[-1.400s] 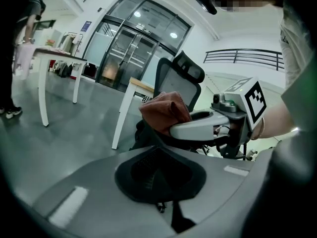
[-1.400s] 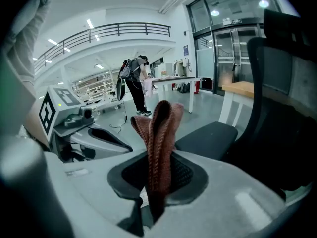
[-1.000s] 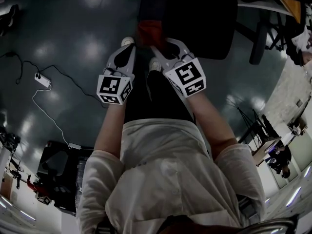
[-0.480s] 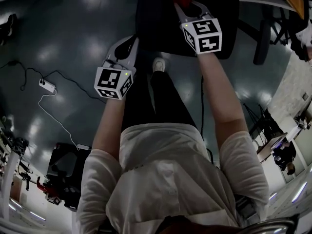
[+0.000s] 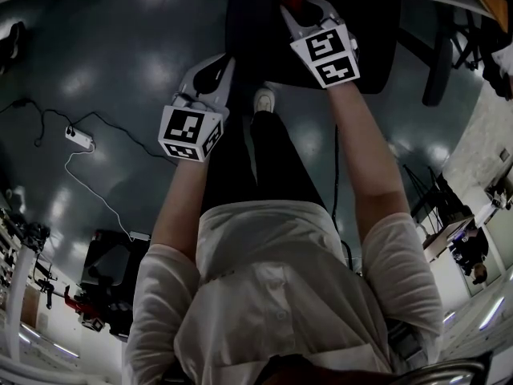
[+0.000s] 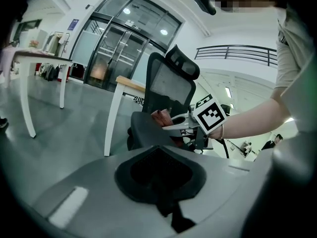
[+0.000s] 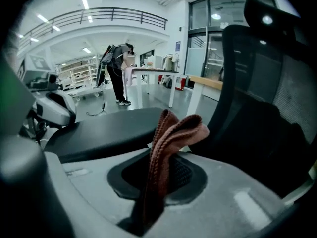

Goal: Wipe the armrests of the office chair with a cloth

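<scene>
- Grippers: I count two. My left gripper (image 5: 212, 69) hangs beside the chair, with its jaws pressed fully together and nothing between them.
- My right gripper (image 5: 307, 10) reaches out over the chair. Its jaws are clamped tight on the cloth, with no gap showing.
- Cloth (image 7: 171, 135): one, reddish-brown and knitted. It rises in a folded strip from between the right jaws, and its top flops over to the right.
- Chair (image 6: 171, 86): one, a black office chair with a mesh back and a headrest on top.
- Armrest (image 7: 99, 128): I can make out only one, a flat black pad. In the left gripper view the cloth sits over its far end, under the right gripper. I cannot tell whether the cloth touches the pad.
- Tables: two show in the left gripper view. One wood-topped table (image 6: 130, 83) stands just behind the chair. The white table (image 6: 29, 58) stands well apart, off to the left.
- Power strip (image 5: 78, 137): one, white, lying on the dark floor well to my left with a cable trailing from it.
- Shoe (image 5: 264, 100): one, white, showing on the floor near the chair's edge.
- Person (image 7: 116, 66): one, standing far off and bent over a distant table in the right gripper view.
</scene>
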`<action>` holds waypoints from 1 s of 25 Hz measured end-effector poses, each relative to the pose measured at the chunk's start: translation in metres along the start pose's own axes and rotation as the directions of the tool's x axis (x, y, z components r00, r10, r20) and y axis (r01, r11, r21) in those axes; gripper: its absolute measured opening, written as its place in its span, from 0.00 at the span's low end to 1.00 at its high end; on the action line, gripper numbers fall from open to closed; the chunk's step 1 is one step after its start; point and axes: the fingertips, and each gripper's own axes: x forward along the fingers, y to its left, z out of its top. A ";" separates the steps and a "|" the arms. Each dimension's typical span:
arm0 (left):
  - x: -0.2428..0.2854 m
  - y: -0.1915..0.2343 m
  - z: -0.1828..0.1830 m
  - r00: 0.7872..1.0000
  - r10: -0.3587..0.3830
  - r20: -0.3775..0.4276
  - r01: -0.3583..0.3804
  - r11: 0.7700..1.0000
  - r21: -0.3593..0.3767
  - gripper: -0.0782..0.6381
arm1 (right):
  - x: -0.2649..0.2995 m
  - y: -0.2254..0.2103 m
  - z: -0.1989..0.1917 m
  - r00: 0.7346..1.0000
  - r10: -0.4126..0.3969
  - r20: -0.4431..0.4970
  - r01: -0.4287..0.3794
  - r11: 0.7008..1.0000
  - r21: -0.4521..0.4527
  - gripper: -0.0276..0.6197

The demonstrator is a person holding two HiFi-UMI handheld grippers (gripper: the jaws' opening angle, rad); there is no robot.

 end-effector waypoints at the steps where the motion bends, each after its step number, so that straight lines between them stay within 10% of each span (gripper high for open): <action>1: -0.001 -0.001 -0.001 1.000 0.001 -0.003 -0.001 1.000 0.002 0.13 | -0.003 0.006 -0.001 1.000 0.009 0.003 -0.009 0.999 -0.035 0.12; 25: -0.045 -0.043 -0.045 0.989 0.134 0.063 -0.129 0.989 -0.066 0.13 | -0.076 0.136 -0.057 0.989 0.146 -0.010 -0.146 0.989 -0.010 0.12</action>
